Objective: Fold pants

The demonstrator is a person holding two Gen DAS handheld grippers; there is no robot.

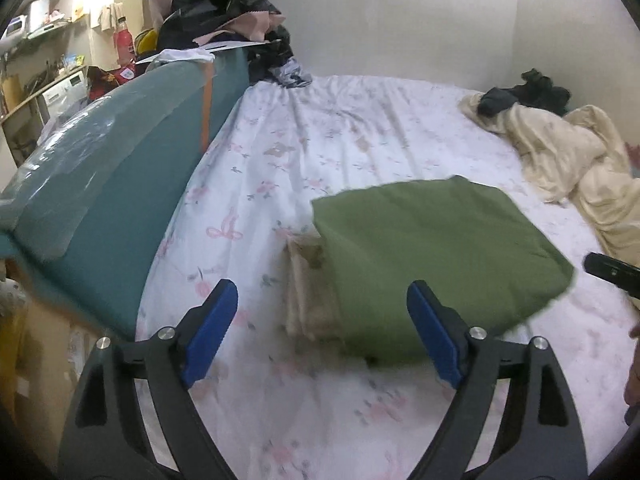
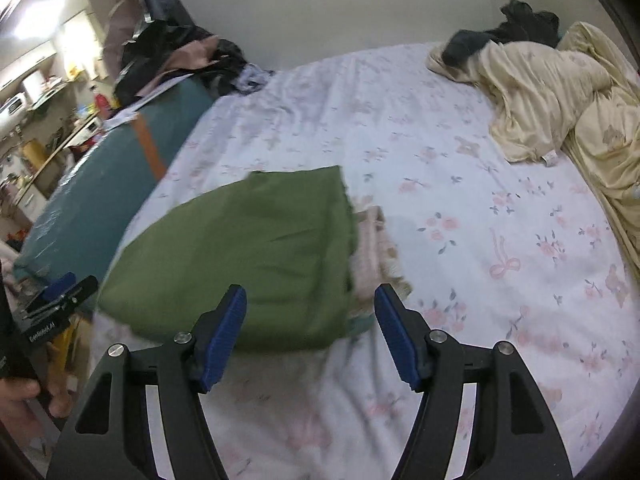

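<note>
Olive green pants (image 1: 436,264) lie folded into a thick rectangle on the floral bedsheet (image 1: 320,152), on top of a folded beige cloth (image 1: 308,300) that sticks out at one side. My left gripper (image 1: 322,332) is open and empty, hovering just short of the pile's near edge. In the right wrist view the green pants (image 2: 256,256) and beige cloth (image 2: 376,252) lie just ahead of my right gripper (image 2: 310,332), which is open and empty. The left gripper (image 2: 60,296) shows at that view's left edge, and the right gripper's tip (image 1: 612,274) at the left view's right edge.
A teal headboard (image 1: 112,200) runs along the bed's left side, piled with dark clothes (image 1: 224,12) at its far end. A crumpled cream blanket (image 2: 560,108) with dark garments (image 2: 516,24) lies at the far right. Shelves and clutter (image 1: 48,64) stand beyond the headboard.
</note>
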